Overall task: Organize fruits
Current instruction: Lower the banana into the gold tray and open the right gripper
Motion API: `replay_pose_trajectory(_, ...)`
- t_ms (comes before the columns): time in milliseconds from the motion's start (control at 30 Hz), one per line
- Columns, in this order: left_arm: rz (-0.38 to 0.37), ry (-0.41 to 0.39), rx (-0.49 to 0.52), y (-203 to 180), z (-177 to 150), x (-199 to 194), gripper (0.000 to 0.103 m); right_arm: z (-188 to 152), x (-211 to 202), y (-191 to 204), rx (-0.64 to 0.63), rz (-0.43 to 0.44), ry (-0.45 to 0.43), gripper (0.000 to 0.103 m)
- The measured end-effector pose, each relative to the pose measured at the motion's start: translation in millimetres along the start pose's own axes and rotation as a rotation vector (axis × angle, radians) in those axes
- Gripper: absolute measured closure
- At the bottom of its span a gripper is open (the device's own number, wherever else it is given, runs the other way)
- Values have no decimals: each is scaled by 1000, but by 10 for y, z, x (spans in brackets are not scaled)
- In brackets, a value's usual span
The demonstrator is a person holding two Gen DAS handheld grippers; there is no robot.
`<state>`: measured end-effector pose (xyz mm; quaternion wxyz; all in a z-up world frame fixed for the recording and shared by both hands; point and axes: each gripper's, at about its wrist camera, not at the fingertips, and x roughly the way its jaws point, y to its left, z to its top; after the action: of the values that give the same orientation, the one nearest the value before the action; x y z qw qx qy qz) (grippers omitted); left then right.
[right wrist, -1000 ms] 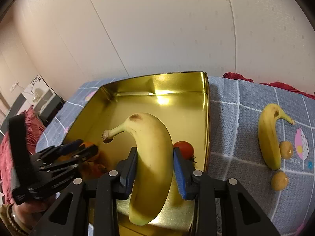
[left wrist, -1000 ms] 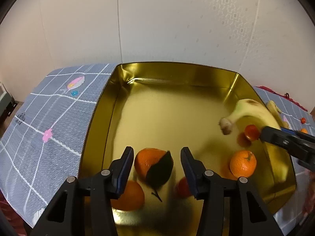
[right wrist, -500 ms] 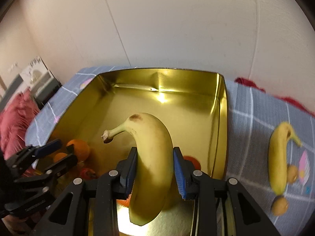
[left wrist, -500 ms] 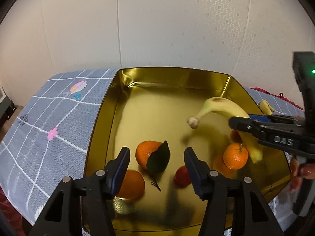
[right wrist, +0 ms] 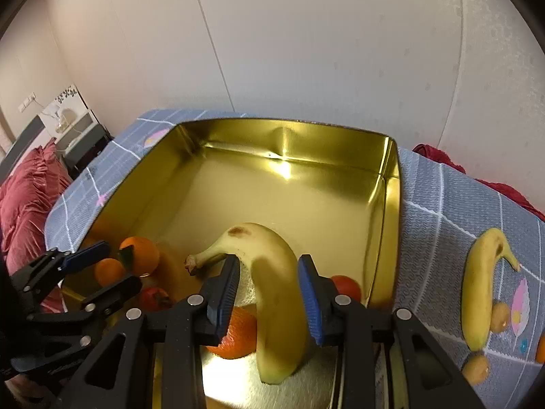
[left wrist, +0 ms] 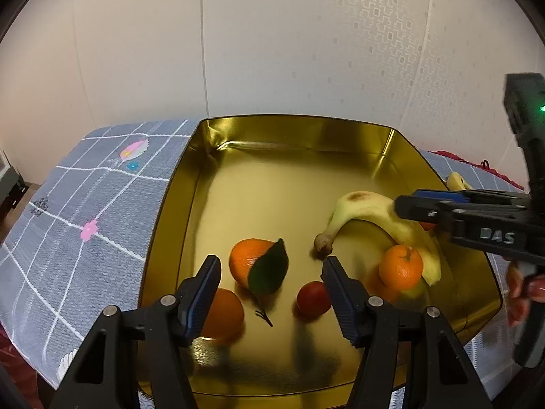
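While the grey grid-patterned tablecloth (left wrist: 85, 225) is covering the whole work surface, the gold tin tray (left wrist: 296, 136) is sitting on it and taking up most of both views. Banana (right wrist: 272, 272) is lying between the right gripper's (right wrist: 269, 293) blue pads, stem pointing to the tray's left, curve arching up, lower end pointing down toward the tray floor. In the right wrist view a sliver of gap is showing on each side of the fruit, so the jaws are looking slightly parted and not squeezing; can't tell for sure whether the pads are touching it. From the left wrist view the same banana (left wrist: 385, 218) is sitting low in the tray's right part, just beside a stemmed mandarin (left wrist: 401, 267), with the right tool's finger crossing over it.

Left gripper (left wrist: 270, 289) is hovering over the tray's near edge, jaws wide apart, holding nothing. Lying between and just beyond its fingers: a leafy mandarin (left wrist: 247, 260) with its dark green leaf (left wrist: 269, 267), a plain orange (left wrist: 223, 312) partly hidden behind the left finger, and a small red tomato (left wrist: 311, 298) just beside the right finger.

Second banana (right wrist: 480, 286) is lying outside the tray on the cloth to the right, with small yellow-orange fruits (right wrist: 499, 317) near it. A second red tomato (right wrist: 347, 286) is sitting near the tray's right wall.
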<state>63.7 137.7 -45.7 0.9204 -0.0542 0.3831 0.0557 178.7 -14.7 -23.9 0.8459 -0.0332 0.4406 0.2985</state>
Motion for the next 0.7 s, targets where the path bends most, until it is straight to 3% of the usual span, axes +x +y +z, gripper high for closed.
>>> replay_pose_trajectory(167, -8, -1, -26, 61, 19, -6, 39, -99, -108, -30, 18, 10, 30, 67)
replay_pose_trajectory(300, -15, -3, -44, 92, 27, -18, 38, -172, -31, 9, 1, -22, 99, 74)
replay_pose_trajectory(367, -17, -4, -48, 97, 31, -25, 38, -168, 0, 14, -10, -57, 101, 78)
replay_pose_trajectory(633, -23, -1, -43, 26, 28, -31, 37, -63, 59, -20, -6, -33, 57, 78)
replay_pose_trajectory(700, -39, 0, -57, 5, 41, -31, 30, -87, -3, 6, -14, -17, 37, 77)
